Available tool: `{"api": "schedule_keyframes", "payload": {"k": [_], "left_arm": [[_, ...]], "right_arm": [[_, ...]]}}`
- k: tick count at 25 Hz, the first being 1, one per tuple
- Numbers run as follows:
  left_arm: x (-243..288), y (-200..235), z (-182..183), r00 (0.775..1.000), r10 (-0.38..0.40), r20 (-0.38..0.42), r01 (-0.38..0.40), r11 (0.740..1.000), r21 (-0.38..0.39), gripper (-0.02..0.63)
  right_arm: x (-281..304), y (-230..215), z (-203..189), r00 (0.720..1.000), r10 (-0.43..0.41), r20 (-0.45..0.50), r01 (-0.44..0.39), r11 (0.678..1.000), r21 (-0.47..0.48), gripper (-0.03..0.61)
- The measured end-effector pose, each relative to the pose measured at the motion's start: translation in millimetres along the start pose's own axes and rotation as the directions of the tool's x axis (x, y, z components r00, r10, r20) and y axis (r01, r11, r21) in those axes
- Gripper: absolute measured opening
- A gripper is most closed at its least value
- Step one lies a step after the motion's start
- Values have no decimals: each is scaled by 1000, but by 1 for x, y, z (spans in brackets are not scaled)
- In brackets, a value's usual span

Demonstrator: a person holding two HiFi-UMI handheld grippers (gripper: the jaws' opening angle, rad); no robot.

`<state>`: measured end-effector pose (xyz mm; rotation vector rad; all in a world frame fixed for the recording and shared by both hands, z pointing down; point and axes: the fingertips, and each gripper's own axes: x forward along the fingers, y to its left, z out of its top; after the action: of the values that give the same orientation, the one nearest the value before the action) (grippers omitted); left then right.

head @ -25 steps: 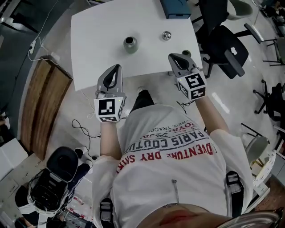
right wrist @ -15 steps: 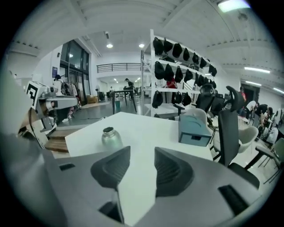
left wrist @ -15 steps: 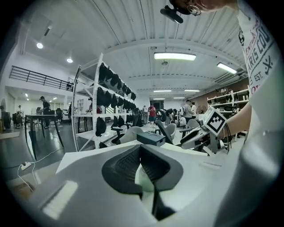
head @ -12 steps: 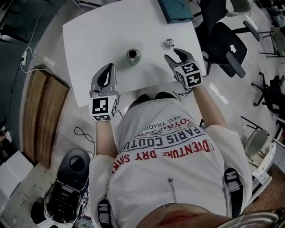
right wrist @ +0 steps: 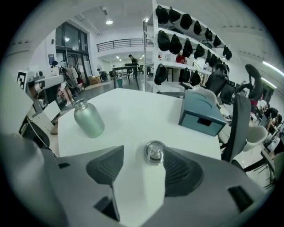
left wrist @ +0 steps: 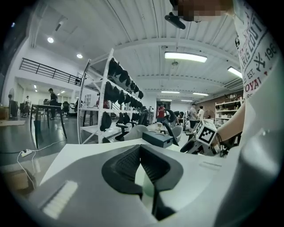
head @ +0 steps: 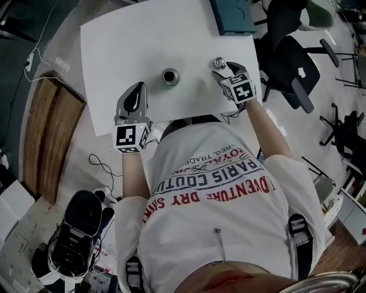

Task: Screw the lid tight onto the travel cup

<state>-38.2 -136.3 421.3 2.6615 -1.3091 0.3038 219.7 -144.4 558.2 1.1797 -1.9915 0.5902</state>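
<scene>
White rectangular surface (head: 126, 46) in an open workshop hall. Pale shiny floor, with a brown wooden floor strip (head: 48, 137) to its left and black office chairs (head: 291, 51) to its right. A white rack (left wrist: 95, 97) hung with black bags stands beyond, people further back. On the surface: a teal box with a drawer (head: 231, 16) at the far right edge. A grey-green metal travel cup (head: 170, 76) stands upright and uncapped near the middle. A round silvery lid with a wire loop (head: 219, 62) lies flat to the cup's right, well apart from it. Left tongs (head: 136, 91) together, nothing in them, over the near edge, near-left of the cup. Right tongs (head: 222, 67) at the lid, jaws opening; the lid sits between the tips, close to the right-hand pad, not clamped. Versus a second ago: both tongs sat further back at the near edge and the right pair was together, clear of the lid. The right pair has since come forward to the lid and spread, and the left pair has edged further over the surface. Cup and lid haven't shifted on the surface.
</scene>
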Motion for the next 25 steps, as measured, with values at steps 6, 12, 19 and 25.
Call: {"api": "schedule_keyframes", "payload": {"k": [6,12,19,25], "left_arm": [[5,0,-8,997,72,-40,-72,997,-17,11],[-2,-10,-8,997,71,-34,-72,997,-21,11],[-8,-21,-7,997,72,-32,-72,997,3,11],[-18,-22,-12,996,83,-36,-83,997,3,11]], "right_arm": [[29,-20,-7,996,6,-86,-9,999,-39,264],[50,-26,-19,988,4,-152,-13,998,-59,267],[51,-32,-23,985,-3,-171,-14,995,-98,267],[55,-31,-24,987,43,-155,-59,993,-101,265]]}}
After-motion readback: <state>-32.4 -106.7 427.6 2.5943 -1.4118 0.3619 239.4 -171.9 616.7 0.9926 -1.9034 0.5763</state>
